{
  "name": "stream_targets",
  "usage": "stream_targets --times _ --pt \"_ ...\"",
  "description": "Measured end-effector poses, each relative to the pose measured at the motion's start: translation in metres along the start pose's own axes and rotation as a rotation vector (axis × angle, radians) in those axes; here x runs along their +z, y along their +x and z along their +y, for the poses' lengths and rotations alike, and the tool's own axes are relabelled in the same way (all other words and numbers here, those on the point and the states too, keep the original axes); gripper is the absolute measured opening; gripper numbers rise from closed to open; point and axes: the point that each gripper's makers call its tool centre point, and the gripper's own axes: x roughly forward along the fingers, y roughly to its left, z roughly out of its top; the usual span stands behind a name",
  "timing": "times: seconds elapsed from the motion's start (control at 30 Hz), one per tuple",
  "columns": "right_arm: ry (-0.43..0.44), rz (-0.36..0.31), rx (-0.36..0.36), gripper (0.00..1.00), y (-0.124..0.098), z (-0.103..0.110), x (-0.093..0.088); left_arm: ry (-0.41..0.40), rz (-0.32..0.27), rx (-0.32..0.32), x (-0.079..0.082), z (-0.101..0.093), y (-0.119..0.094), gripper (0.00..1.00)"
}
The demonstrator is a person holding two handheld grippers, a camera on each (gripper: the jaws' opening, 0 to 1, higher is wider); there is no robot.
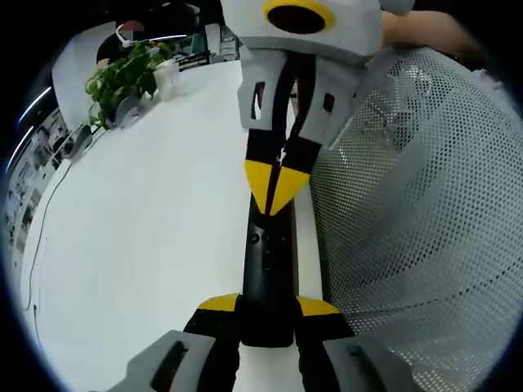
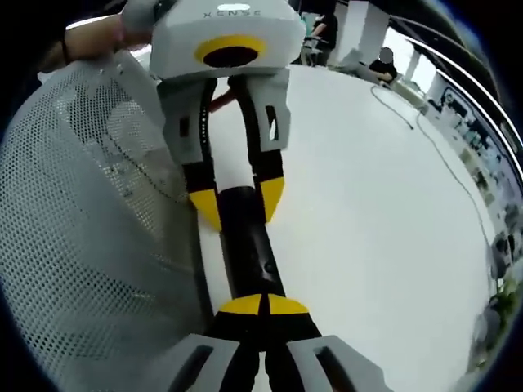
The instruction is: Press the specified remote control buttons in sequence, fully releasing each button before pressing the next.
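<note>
the black remote (image 1: pixel 266 269) lies on the white bench (image 1: pixel 139 245) beside a grey mesh chair back (image 1: pixel 425 212). the left gripper (image 1: pixel 268 314) clamps its near end; the right gripper (image 1: pixel 276 189), jaws closed together, presses its tips onto the far end. "xense" is printed on the left gripper's housing in the right gripper view.

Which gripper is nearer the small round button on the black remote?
Right: the right gripper, jaws shut, points at the remote just beside the button; the left gripper clamps the remote's end, farther off.

Left hand-held gripper (image 1: pixel 267 314) clamps something dark — right hand-held gripper (image 2: pixel 263 308) closed, tips together, facing it.
</note>
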Motion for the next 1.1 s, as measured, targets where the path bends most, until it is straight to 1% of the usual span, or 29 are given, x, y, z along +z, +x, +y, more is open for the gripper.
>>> stream_targets --times 0.07,0.2,0.33,0.4,0.47,0.77,1.1 --pt "0.015 -0.003 0.007 0.00 -0.0002 -0.0006 0.0004 -0.001 -0.001 0.001 0.0000 0.0001 -0.0002 0.25" --pt "-0.014 -0.012 0.011 0.00 0.0021 0.0050 0.0063 -0.004 -0.003 0.003 0.0000 0.0000 -0.0003 0.25" --pt "-0.029 -0.020 0.007 0.00 0.0027 0.0041 0.0088 -0.005 -0.004 0.003 0.0000 0.0002 -0.0003 0.25" --pt "-0.049 -0.015 0.003 0.00 0.0047 0.0033 0.0086 -0.005 -0.004 0.002 0.0000 0.0003 -0.0002 0.25" --pt "-0.038 -0.018 0.005 0.00 0.0049 0.0029 0.0093 -0.006 -0.004 0.001 0.0000 0.0002 -0.0002 0.25" --pt "-0.079 -0.009 -0.016 0.00 0.0056 0.0031 0.0089 -0.002 0.001 0.001 0.0002 0.0002 0.0001 0.25" --pt "-0.089 -0.005 -0.015 0.00 0.0046 0.0031 0.0092 -0.005 -0.002 0.000 0.0003 0.0006 0.0004 0.25"
